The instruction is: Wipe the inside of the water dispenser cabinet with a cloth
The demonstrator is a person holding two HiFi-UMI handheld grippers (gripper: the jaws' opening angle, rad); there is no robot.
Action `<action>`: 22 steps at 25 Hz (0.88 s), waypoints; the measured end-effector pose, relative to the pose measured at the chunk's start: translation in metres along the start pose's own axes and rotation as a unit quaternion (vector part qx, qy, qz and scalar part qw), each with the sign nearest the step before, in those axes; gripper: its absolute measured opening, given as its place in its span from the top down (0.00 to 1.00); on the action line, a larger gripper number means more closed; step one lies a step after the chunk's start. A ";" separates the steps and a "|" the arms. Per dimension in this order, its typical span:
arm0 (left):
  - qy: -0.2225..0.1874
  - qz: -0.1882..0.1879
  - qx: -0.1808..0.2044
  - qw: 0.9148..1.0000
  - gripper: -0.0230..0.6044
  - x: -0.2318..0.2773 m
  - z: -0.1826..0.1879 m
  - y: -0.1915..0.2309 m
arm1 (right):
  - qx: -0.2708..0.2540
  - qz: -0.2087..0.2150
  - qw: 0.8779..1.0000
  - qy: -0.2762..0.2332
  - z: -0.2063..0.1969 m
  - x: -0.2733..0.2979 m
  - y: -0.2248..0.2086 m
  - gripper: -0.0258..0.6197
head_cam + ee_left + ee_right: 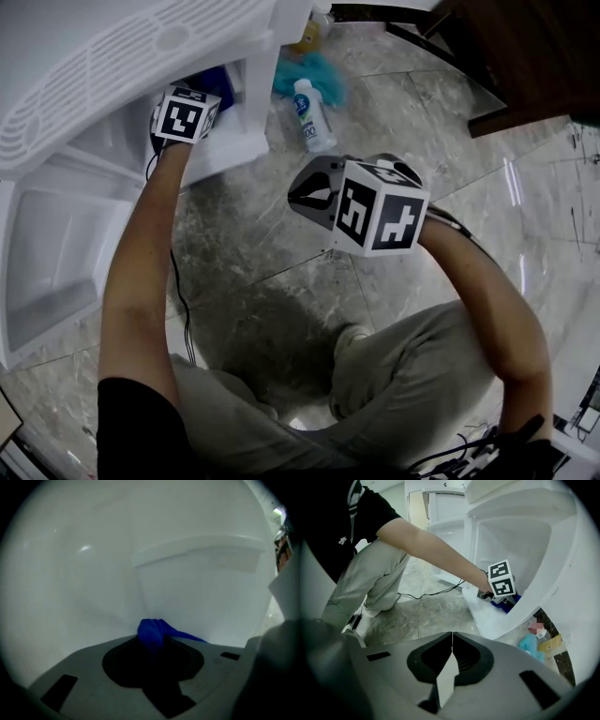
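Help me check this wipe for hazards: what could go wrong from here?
The blue cloth is only a small bunch at the tips of the left gripper; pressed on the white cabinet wall, it may slip and the tips may scrape plastic. The black cable trailing across the floor could snag.

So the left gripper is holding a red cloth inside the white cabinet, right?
No, the cloth is blue, not red, as the left gripper view shows. The left gripper does hold it inside the white cabinet.
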State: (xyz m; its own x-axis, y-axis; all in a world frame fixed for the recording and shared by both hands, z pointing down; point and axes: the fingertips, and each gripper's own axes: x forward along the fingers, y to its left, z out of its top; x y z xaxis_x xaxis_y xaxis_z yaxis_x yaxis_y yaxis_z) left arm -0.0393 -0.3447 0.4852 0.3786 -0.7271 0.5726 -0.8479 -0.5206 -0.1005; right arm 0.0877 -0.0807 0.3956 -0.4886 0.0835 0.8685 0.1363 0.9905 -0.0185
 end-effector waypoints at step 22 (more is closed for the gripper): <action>-0.332 0.036 -0.172 0.927 0.80 -0.124 0.109 -0.005 | -0.037 0.044 0.998 -0.021 0.043 0.016 0.025 0.96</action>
State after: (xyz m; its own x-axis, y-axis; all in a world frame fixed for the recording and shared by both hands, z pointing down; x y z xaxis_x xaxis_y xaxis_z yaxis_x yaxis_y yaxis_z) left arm -0.0418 -0.3011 0.3257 0.3648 -0.9289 -0.0641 -0.9048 -0.3699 0.2109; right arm 0.0463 -0.0498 0.3882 -0.5067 0.1760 0.8439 0.2432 0.9684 -0.0560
